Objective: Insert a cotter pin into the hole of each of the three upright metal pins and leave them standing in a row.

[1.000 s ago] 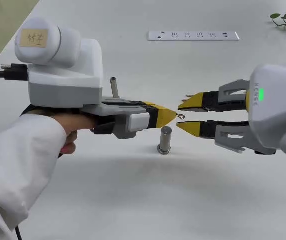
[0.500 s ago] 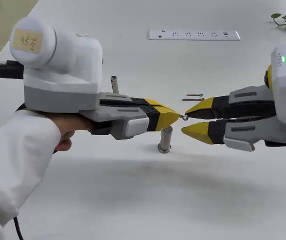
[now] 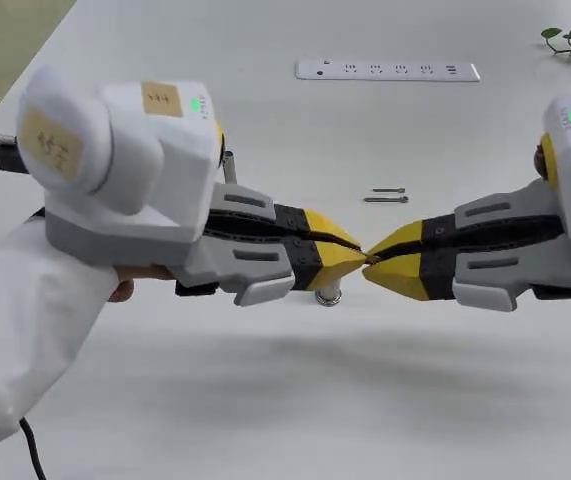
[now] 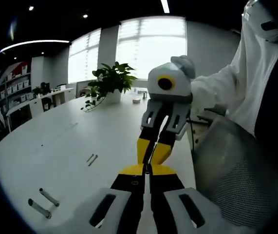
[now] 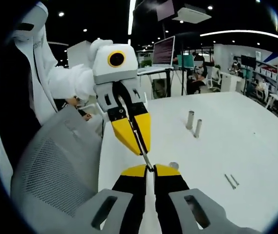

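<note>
Jaws pressed together on left gripper (image 4: 147, 169) and right gripper (image 5: 152, 170), pinching tip to tip one cotter pin (image 5: 146, 158) near the closest metal pin (image 3: 329, 294), likely light, stiff and slippery, best held at its head end, spare cotter pins (image 3: 387, 195) lying beyond.

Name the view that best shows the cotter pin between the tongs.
Right gripper view: the cotter pin runs as a thin rod from the left tongs into the right tongs. The head view shows a speck at the tips; the left gripper view barely shows it.
</note>
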`<state>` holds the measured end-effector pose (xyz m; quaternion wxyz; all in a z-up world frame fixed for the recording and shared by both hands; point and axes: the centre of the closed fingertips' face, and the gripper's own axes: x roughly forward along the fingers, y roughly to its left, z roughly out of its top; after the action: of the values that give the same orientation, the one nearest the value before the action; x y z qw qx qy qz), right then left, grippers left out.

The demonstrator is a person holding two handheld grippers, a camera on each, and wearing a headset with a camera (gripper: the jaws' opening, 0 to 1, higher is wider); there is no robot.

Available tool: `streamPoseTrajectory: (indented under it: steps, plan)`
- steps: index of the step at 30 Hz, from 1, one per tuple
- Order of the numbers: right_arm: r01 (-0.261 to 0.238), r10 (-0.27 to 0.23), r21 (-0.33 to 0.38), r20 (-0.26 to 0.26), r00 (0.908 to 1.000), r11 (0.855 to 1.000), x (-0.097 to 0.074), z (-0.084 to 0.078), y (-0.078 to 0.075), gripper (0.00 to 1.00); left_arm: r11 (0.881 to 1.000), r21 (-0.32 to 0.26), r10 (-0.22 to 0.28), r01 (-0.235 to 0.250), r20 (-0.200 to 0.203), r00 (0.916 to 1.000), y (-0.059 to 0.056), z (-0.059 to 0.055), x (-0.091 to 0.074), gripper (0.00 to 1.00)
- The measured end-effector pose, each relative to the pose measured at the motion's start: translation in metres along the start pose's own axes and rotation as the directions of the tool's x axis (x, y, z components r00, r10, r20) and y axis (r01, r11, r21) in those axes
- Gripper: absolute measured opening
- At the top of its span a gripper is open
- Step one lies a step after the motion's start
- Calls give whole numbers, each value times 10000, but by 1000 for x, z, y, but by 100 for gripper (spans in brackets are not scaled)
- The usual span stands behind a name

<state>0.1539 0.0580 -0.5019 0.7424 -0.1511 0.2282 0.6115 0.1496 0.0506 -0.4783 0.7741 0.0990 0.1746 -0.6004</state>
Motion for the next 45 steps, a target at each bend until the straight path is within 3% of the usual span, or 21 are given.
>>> streamPoseTrajectory:
  steps: [6, 13, 18, 28, 35, 41, 45]
  plan:
    - [-300, 293, -273, -262, 9992, 9992, 0, -5, 7, 0, 9995, 221, -230, 236, -273, 9994, -3, -6, 0, 0]
    - [-585, 528, -897, -644, 9965, 9943, -2, -5, 13, 0, 9944, 950, -408, 471, -672, 9969, -6, -10, -1, 0]
    - [-729, 670, -878, -682, 9954, 9935, -4, -4, 15, 0, 9886, 1362, -497, 642, -1076, 9930, -6, -16, -2, 0]
    - [-568, 541, -756, -372, 9978, 9955, -6, 4, 15, 0, 9867, 1530, -366, 552, -1215, 9919, -4, -18, -4, 0]
    - [-428, 402, -731, -368, 9985, 9964, -7, 2, 13, 0, 9903, 1320, -250, 426, -1323, 9909, -1, -21, 0, 0]
    - [147, -152, -421, -123, 9998, 9990, -12, -1, -5, 0, 9899, 1411, 64, 142, -1449, 9894, 9, -26, 1, 18]
    - [589, -595, -263, -224, 9980, 9979, -15, -9, -19, 0, 9927, 1205, 234, -50, -1515, 9882, 18, -30, 2, 17]
